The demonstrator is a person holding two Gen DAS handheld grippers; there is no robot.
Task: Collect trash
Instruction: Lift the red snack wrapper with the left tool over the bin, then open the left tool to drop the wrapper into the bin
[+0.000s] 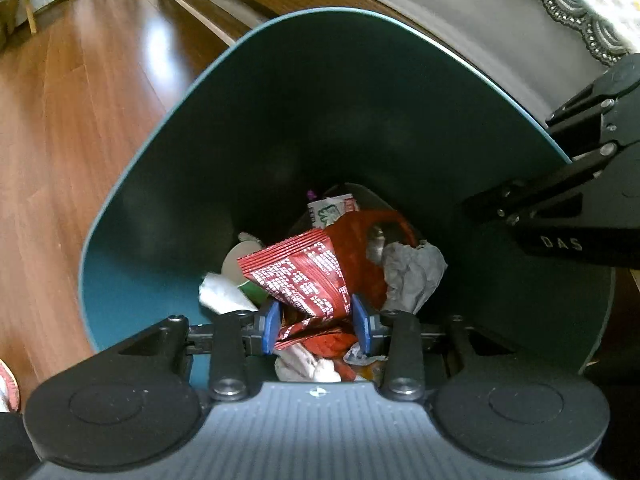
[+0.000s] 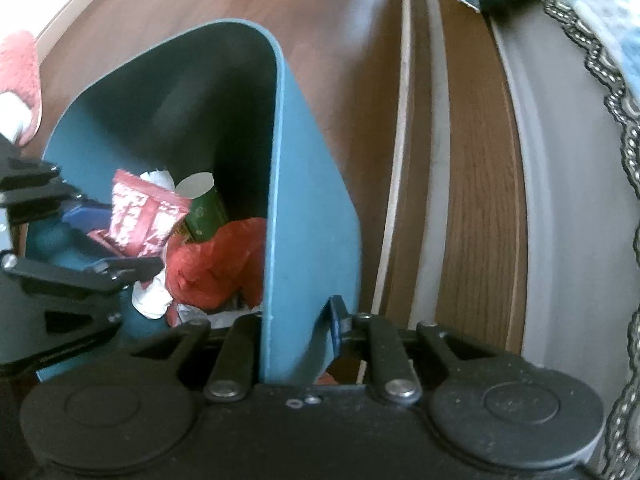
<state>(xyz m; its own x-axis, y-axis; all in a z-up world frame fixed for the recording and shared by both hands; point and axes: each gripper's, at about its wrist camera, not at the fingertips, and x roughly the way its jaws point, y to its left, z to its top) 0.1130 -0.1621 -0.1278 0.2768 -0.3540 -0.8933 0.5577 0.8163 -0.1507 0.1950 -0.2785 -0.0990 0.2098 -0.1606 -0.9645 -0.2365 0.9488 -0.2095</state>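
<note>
While the teal trash bin (image 1: 168, 184) stands on the wooden floor (image 1: 80, 100), its near wall is pinched by the right gripper (image 2: 296, 332). A red printed wrapper (image 1: 308, 280) is clamped between the 2 blue pads (image 1: 272, 326) of the left gripper (image 1: 318, 326), above crumpled paper (image 1: 412, 272) inside the bin.
</note>
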